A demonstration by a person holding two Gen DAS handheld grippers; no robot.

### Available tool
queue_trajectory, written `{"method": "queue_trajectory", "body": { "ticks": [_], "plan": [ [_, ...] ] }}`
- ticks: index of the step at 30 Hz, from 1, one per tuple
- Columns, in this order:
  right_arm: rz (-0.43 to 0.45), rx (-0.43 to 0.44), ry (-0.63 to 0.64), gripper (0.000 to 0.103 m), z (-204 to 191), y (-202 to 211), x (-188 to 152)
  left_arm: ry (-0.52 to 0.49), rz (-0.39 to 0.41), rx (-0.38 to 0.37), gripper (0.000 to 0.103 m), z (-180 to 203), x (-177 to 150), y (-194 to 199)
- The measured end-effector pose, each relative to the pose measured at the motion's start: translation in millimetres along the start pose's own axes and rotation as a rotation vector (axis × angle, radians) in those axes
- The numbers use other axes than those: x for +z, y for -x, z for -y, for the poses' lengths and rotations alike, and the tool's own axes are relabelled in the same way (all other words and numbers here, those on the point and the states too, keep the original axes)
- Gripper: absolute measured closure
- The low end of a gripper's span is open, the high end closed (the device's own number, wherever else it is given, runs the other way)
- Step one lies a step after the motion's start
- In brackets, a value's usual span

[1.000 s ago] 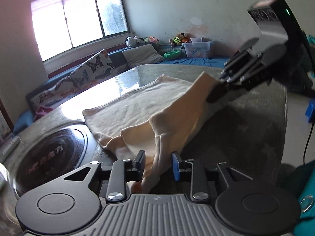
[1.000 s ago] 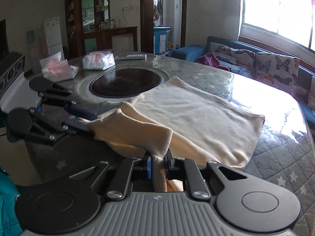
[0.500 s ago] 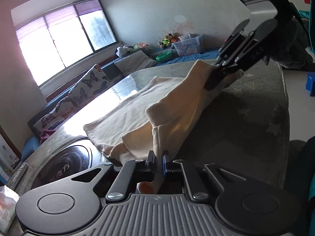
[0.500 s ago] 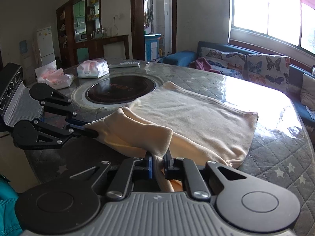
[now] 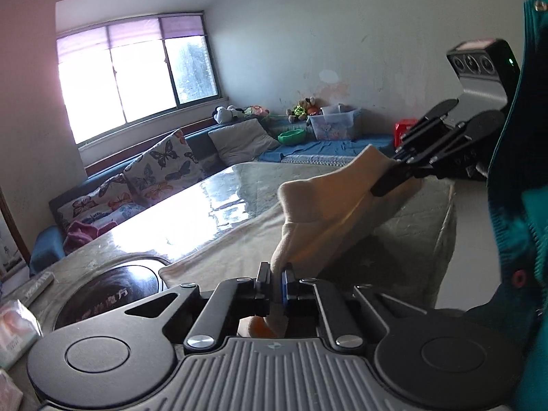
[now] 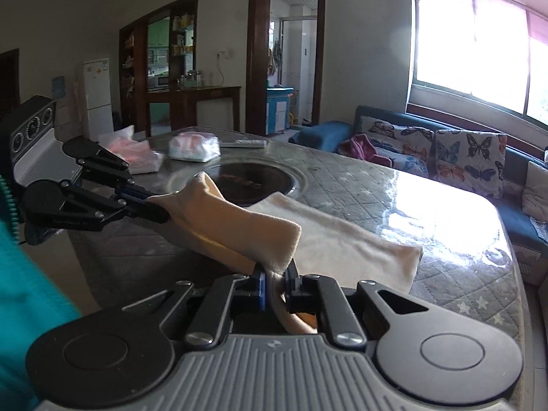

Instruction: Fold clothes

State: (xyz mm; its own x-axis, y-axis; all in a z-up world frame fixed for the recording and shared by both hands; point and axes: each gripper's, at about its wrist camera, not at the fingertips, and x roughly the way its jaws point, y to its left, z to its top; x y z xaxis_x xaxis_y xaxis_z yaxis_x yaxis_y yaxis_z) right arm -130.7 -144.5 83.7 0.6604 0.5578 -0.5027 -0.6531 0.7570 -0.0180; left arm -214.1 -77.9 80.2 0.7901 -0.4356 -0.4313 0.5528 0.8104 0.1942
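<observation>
so, left wrist view, far left: tissue pack (image 5: 13, 328) at the table edge, then the round dark cooktop inset (image 5: 109, 298) in the quilted table (image 5: 421, 226). left gripper (image 5: 278, 286) has its jaws clenched on one end of the cream garment (image 5: 318, 212), fabric pinched between the pads. the near edge of the garment is lifted off the table and spans across to the right gripper (image 5: 383, 185), which grips the other end up at the right. the rest of the cloth trails flat on the table behind. butterfly cushions (image 5: 154, 167) sit on the sofa under the window. a teal sleeve (image 5: 513, 205) fills the right edge.

right wrist view: left gripper (image 6: 161, 214) at left, holding the cloth end just in front of the cooktop inset (image 6: 253, 181). two plastic-wrapped packs (image 6: 193, 147) lie behind it. right gripper (image 6: 275, 286) jaws are clenched on a cream fold. the flat part of the garment (image 6: 352, 243) lies on the table (image 6: 462, 284) to the right, in window glare.
</observation>
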Motion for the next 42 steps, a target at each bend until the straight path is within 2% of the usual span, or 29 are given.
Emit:
{"method": "queue_trajectory", "body": {
  "ticks": [8, 13, 17, 22, 24, 27, 29, 33, 37, 42],
  "plan": [
    [0.014, -0.012, 0.013, 0.094, 2, -6, 15, 0.028, 0.007, 0.032, 0.096, -19, 15, -21],
    [0.008, -0.031, 0.008, 0.094, 33, -40, 43, 0.051, -0.006, 0.051, 0.096, -55, 31, -60],
    [-0.032, -0.057, -0.012, 0.094, 65, -85, 58, 0.068, -0.066, 0.071, 0.096, -85, 35, -111],
    [-0.102, -0.099, -0.113, 0.094, 100, -157, 52, 0.148, -0.177, 0.112, 0.096, -111, 18, -179],
    [-0.121, -0.118, -0.135, 0.088, 106, -173, 46, 0.164, -0.215, 0.127, 0.092, -114, 8, -196],
    [-0.142, -0.156, -0.193, 0.084, 114, -191, 28, 0.181, -0.227, 0.148, 0.089, -116, 3, -204],
    [-0.128, -0.179, -0.209, 0.084, 116, -185, 22, 0.187, -0.224, 0.165, 0.084, -116, 5, -201],
    [-0.106, -0.205, -0.221, 0.083, 118, -171, 21, 0.224, -0.216, 0.207, 0.084, -119, 17, -194],
    [-0.091, -0.173, -0.239, 0.083, 120, -164, 29, 0.298, -0.185, 0.131, 0.085, -113, 34, -190],
    [-0.094, -0.14, -0.222, 0.083, 115, -178, 38, 0.326, -0.216, 0.057, 0.086, -99, 43, -212]
  ]
}}
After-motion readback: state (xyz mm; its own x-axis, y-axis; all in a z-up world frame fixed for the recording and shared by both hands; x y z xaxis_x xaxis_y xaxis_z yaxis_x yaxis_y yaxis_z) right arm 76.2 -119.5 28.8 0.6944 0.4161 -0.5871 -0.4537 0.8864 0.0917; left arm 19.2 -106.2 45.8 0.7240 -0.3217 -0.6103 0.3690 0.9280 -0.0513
